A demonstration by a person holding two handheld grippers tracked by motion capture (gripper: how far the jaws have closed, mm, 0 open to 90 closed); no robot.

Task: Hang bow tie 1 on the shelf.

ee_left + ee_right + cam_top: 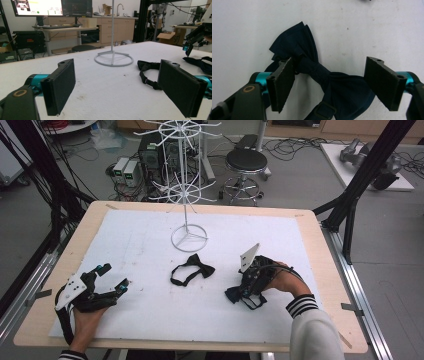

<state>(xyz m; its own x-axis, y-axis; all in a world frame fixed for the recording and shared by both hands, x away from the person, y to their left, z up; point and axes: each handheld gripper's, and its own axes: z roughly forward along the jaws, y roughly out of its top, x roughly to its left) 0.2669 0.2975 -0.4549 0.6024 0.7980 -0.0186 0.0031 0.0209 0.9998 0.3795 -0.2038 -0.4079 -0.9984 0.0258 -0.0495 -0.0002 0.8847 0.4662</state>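
On the table's white mat [150, 310], the wire display stand [188, 236] sits at the far middle; a bow tie [192, 269] lies just before it. To the right, a second bow tie [319, 72] lies between the right gripper's [332, 82] jaws; the left gripper [111, 280] rests at the near left

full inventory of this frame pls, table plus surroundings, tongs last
bow tie: 1, black, strap looped, mid-table on the sheet
second bow tie: 1, dark navy, between the right jaws
wire stand: 1, white, ring base on the sheet's far side
sheet: 1, white, covers the tabletop
table: 1, light wood
stool: 1, black seat, on floor beyond table
left tongs: open, near left, nothing between them
right tongs: open, straddling second bow tie, one pad touching it
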